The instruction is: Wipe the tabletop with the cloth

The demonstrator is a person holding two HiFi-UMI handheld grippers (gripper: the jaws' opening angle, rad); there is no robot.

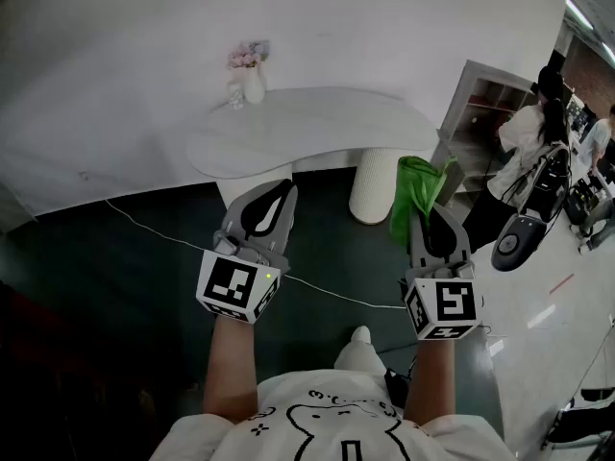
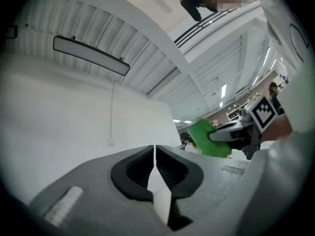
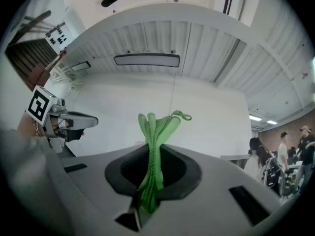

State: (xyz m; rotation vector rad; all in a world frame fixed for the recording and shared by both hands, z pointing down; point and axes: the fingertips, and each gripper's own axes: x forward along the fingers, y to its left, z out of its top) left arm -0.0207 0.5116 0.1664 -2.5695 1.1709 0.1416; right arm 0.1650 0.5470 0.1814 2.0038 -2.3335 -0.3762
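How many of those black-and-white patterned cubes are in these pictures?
2. The left cube is low and left of centre in the head view. The right cube is opposite it, below the green cloth. None seem hidden.

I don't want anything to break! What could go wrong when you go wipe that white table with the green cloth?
1. The vase of flowers stands near the edge of the table; a wide sweep might tip it.
2. A white cable lies across the floor before the table; feet could catch it.
3. The right gripper pinches the green cloth as a bunched strip, so it may wipe poorly or slip out.
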